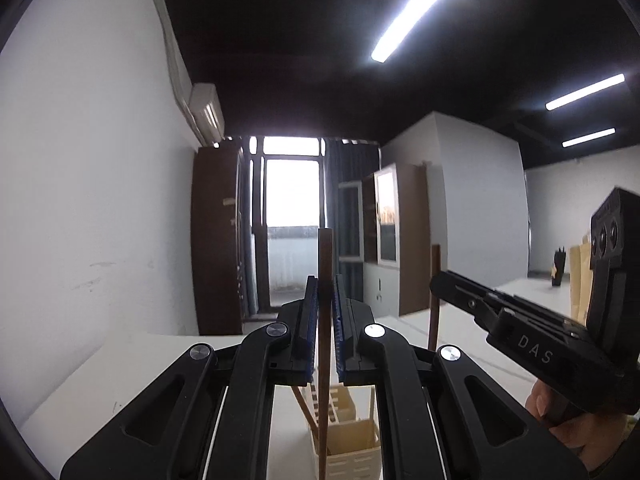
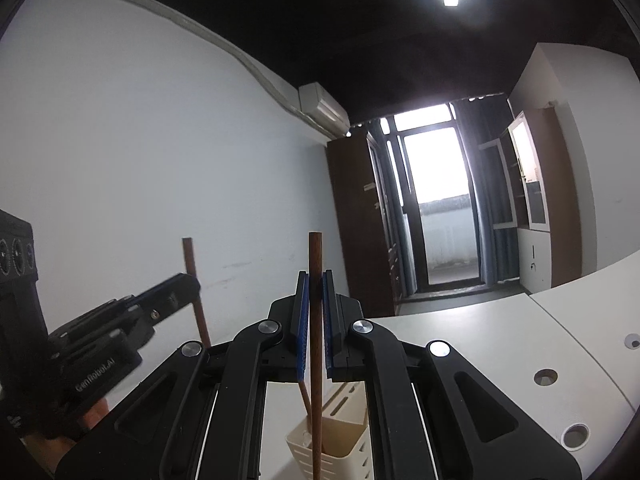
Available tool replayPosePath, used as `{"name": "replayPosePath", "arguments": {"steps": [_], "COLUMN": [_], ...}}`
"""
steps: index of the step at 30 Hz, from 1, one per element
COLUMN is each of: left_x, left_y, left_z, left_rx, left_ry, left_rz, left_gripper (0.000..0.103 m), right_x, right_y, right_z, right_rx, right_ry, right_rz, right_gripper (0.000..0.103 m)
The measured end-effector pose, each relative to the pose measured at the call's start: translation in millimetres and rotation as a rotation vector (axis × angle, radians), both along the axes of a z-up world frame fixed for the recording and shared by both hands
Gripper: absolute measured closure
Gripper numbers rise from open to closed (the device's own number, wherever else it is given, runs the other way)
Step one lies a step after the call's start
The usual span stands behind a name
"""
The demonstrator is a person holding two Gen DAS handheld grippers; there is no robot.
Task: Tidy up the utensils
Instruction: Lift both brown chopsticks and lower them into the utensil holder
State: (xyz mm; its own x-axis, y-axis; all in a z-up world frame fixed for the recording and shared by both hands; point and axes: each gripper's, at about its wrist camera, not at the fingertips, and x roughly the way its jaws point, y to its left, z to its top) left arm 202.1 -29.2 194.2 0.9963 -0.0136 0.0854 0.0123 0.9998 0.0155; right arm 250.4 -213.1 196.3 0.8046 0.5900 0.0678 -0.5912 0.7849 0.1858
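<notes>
Right now your left gripper [image 1: 325, 300] is clenched on one upright brown wooden chopstick [image 1: 325, 264], and your right gripper [image 2: 315, 300] clamps another [image 2: 315, 264]. Both sticks reach down over the cream slotted plastic utensil holder [image 2: 344, 440] on the white table [image 2: 480, 328].

Brown chopsticks [image 1: 325, 264], cream slotted holder [image 2: 340, 436], black tools with blue pads [image 2: 303, 332]

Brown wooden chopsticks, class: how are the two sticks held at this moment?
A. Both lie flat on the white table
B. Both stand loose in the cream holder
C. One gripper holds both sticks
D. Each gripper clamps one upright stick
D: the left gripper pinches one brown wooden chopstick upright, and the right gripper pinches the other chopstick, above the cream slotted plastic holder.
</notes>
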Motion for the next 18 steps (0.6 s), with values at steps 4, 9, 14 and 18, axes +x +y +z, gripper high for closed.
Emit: {"name": "replayPosePath", "arguments": {"steps": [4,9,14,18], "left_x": [-11,-17,-14,6], "left_y": [6,5,0,-4], "left_z": [4,3,-6,-16], "left_rx": [-0.057,-0.088,-0.104,-0.092], "left_ry": [-0.118,-0.194,-0.250,-0.195], "left_rz": [0.004,-0.019,-0.054,-0.060], "left_gripper": [0.096,0.096,0.096,0.096], "right_x": [-4,-5,8,30], "right_y": [-7,-17,-20,-15], "right_z": [6,12,6,-11], "right_rx": [0.047,0.115,0.160,0.165], "right_ry": [-0.080,-0.147,-0.171,-0.135], "right_rz": [-0.032,-0.036,-0.071,-0.067], "right_gripper": [0.096,0.096,0.096,0.096]}}
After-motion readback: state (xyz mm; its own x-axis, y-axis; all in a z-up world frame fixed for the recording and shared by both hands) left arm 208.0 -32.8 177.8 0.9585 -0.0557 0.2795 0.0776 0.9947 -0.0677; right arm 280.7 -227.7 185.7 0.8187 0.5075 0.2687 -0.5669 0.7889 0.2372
